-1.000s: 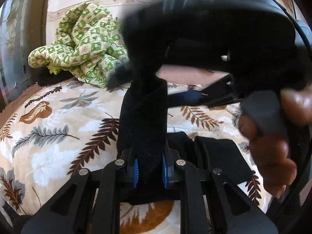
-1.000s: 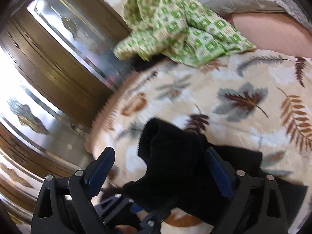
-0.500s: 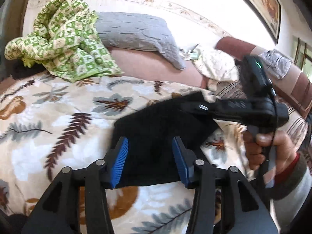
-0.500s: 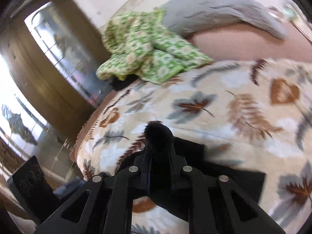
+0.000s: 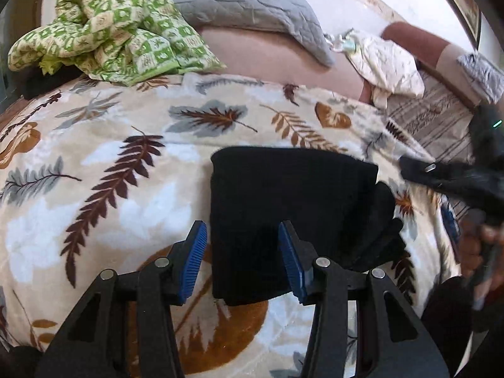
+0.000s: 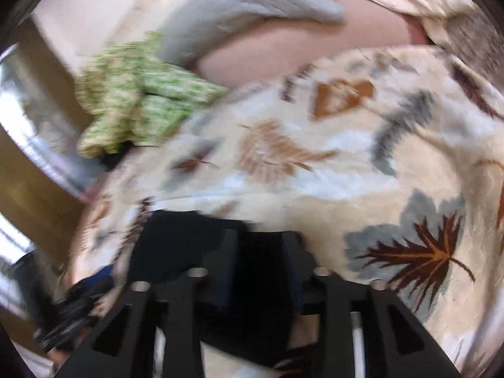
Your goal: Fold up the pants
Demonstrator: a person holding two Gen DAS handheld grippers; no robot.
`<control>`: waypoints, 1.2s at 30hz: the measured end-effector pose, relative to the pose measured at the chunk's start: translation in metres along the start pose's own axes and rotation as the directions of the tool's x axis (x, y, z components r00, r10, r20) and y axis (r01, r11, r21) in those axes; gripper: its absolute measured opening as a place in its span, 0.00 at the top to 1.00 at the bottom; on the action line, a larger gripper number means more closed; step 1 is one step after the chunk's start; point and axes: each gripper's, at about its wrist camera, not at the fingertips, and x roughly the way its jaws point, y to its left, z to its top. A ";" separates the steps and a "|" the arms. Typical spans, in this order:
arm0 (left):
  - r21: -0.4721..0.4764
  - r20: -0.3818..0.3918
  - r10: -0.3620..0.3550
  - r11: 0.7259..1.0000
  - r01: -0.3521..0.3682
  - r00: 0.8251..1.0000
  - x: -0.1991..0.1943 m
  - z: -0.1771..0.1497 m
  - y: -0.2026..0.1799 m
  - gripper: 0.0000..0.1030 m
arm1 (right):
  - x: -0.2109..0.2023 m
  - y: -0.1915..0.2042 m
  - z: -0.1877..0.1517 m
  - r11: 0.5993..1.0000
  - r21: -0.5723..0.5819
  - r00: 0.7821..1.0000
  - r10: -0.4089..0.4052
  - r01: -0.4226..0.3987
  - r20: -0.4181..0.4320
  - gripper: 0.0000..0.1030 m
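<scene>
The black pants (image 5: 293, 198) lie folded into a compact rectangle on the leaf-print blanket (image 5: 110, 163). My left gripper (image 5: 242, 261) is open, its blue pads on either side of the near edge of the fold, not gripping it. The right gripper appears at the right edge of the left wrist view (image 5: 441, 173), off the pants' right side. In the blurred right wrist view my right gripper (image 6: 260, 271) is part open with the black pants (image 6: 176, 245) under and between its fingers; I cannot tell if it touches them.
A green patterned cloth (image 5: 104, 28) is bunched at the back left, with a grey pillow (image 5: 252, 9) behind it and a cream cloth (image 5: 387, 66) at the back right. A wooden mirrored cabinet (image 6: 28, 170) stands left of the bed.
My left gripper opened and let go of the pants, which now lie flat and folded. My right gripper closed on the cloth, then opened and moved to the right; its view is now blurred.
</scene>
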 end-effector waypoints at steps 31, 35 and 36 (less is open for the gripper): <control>0.008 -0.027 0.018 1.000 -0.018 0.999 0.012 -0.004 -0.013 0.43 | 0.040 0.023 -0.044 1.000 -0.004 0.998 0.027 -0.027 -0.062 0.88; 0.011 0.004 -0.013 1.000 0.013 1.000 0.003 0.003 -0.023 0.42 | 0.003 0.028 -0.039 0.997 -0.071 1.000 0.013 -0.011 0.021 0.89; 0.011 0.005 -0.017 1.000 0.017 1.000 0.004 0.003 -0.026 0.40 | -0.002 0.024 -0.038 0.998 -0.068 1.000 0.002 0.000 0.025 0.89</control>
